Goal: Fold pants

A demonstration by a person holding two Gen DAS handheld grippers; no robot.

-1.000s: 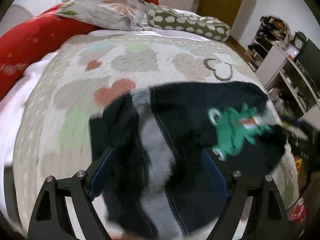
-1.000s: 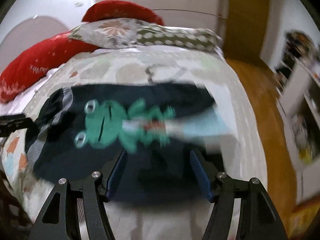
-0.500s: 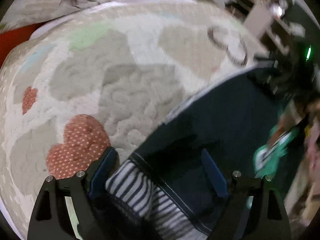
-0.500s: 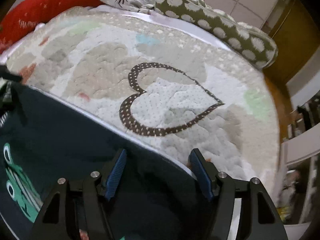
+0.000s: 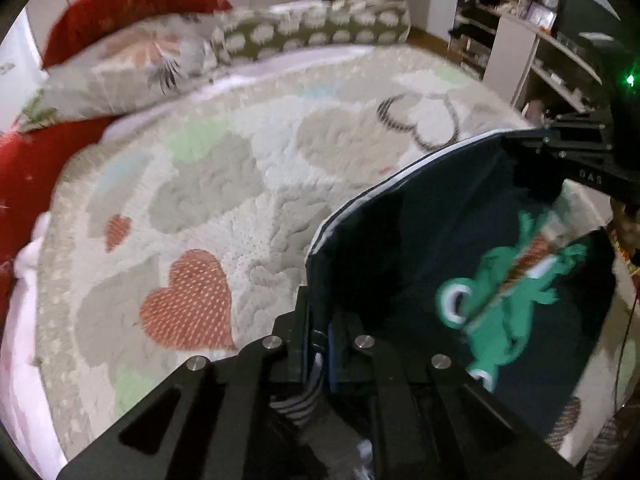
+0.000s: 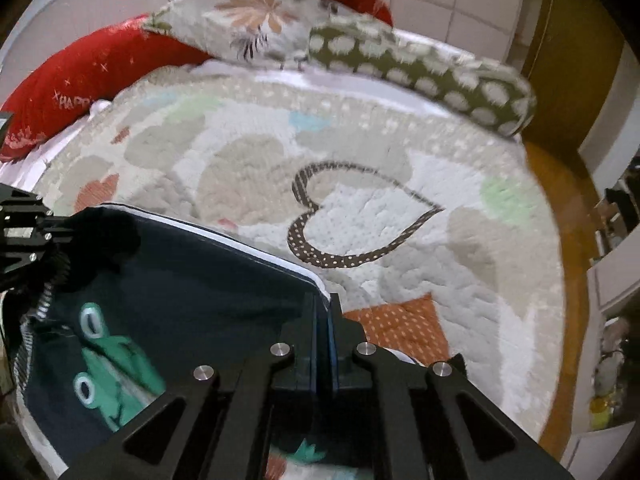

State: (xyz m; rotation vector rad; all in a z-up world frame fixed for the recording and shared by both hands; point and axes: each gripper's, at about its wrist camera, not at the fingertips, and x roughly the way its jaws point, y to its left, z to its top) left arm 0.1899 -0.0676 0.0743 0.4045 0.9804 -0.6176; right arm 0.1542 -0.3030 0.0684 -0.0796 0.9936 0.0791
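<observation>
Dark navy pants [image 5: 404,240] with a green frog print [image 5: 496,312] hang stretched between my two grippers above the bed. My left gripper [image 5: 318,336] is shut on one end of the upper edge, by the striped waistband [image 5: 300,404]. My right gripper [image 6: 323,316] is shut on the other end of that edge; the pants [image 6: 192,280] and frog [image 6: 108,368] show left of it. Each gripper also appears in the other's view: the right one [image 5: 560,148], the left one [image 6: 28,232].
The bed is covered by a heart-patterned quilt [image 5: 240,184], which also shows in the right wrist view [image 6: 360,184]. Red, floral and dotted pillows [image 6: 420,68] lie at its head. White shelves [image 5: 532,52] stand to the right, and wooden floor [image 6: 560,184] runs beside the bed.
Both grippers were open over the pants lying on the bed. They have closed on the pants' upper edge and lifted it, so the cloth now hangs stretched between them.
</observation>
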